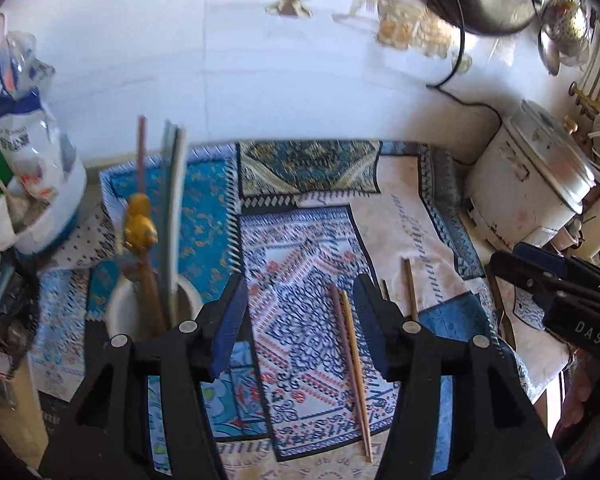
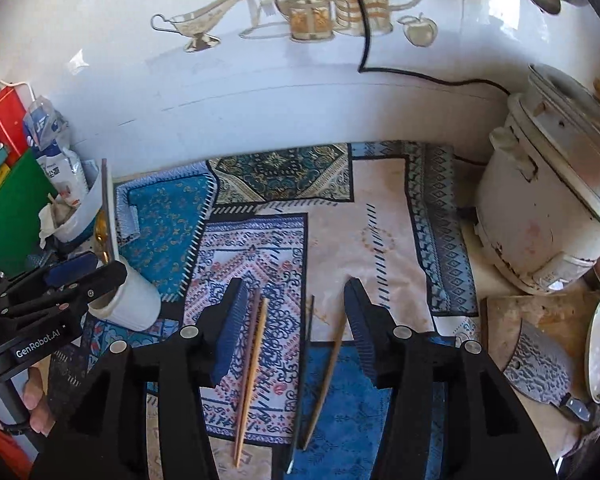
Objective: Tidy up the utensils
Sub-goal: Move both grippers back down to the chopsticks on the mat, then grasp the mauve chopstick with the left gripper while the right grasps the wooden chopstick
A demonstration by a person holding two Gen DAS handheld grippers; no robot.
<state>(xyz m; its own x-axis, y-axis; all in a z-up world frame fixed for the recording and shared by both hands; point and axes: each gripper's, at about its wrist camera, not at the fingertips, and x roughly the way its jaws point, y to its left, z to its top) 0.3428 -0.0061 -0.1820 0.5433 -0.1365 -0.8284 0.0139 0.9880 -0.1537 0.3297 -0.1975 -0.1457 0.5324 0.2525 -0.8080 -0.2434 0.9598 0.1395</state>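
A patterned blue cloth covers the desk, against a white tiled wall. Both tongs, left and right, gape wide and empty. Two chopstick pairs lie flat between the right fingers. A white cup at left holds utensils; a rice cooker crowds the right edge.

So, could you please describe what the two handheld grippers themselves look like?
Both are matte black plastic with round silver pivot pins and ribbed dark-blue pads on the fingers. The left gripper carries white "GenRobot.AI" lettering on its body; the right gripper shows white "DAS" letters. A bare hand grips the left handle.
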